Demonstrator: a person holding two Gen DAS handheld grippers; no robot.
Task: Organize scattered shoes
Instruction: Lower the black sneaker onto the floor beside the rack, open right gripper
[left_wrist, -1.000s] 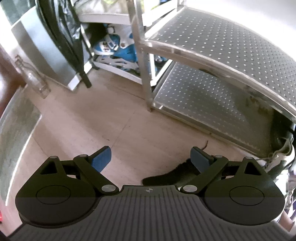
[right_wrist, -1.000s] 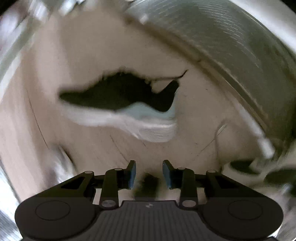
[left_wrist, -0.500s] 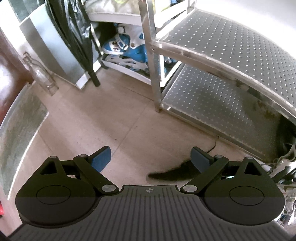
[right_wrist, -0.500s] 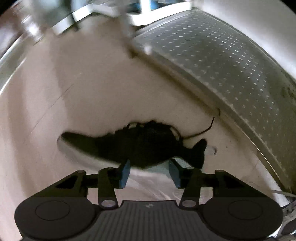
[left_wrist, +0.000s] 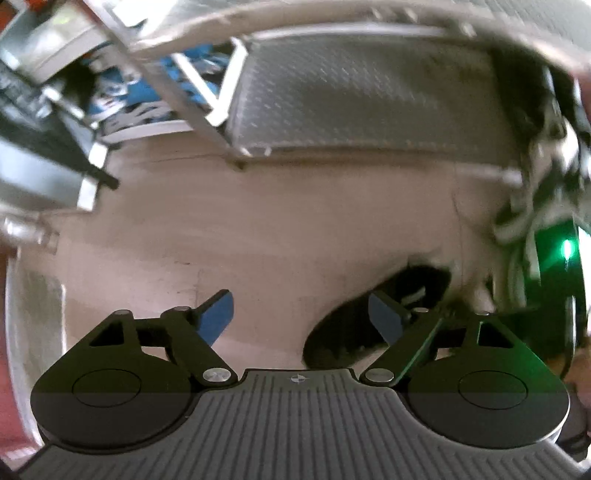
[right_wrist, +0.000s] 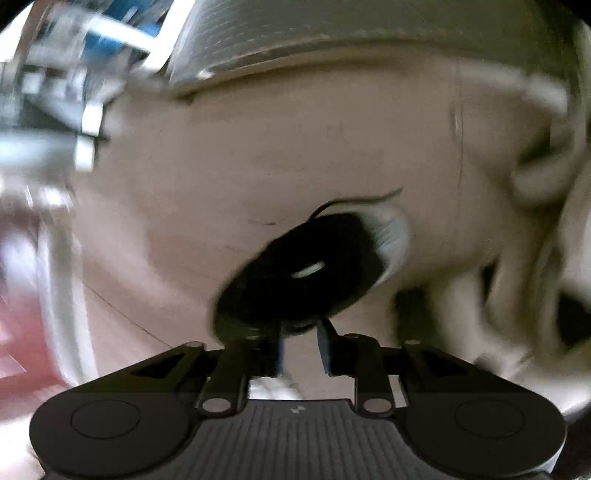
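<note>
Black shoe (right_wrist: 306, 269) at lower centre of the right wrist view, on the tan floor (right_wrist: 258, 147) just below the perforated metal shelf (right_wrist: 332, 33). Right gripper (right_wrist: 301, 349) fingers opening at its near edge (grip not readable through blur). Left gripper (left_wrist: 301, 317) fingers apart, closing, nothing between. Best to pinch the collar firmly, lift level, keep the lace clear.

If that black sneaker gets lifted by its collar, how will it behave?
The black sneaker looks soft-topped, so its collar would probably flex under a pinch. Its thick white sole likely makes it hang toe-down. The loose lace may dangle or snag.
</note>
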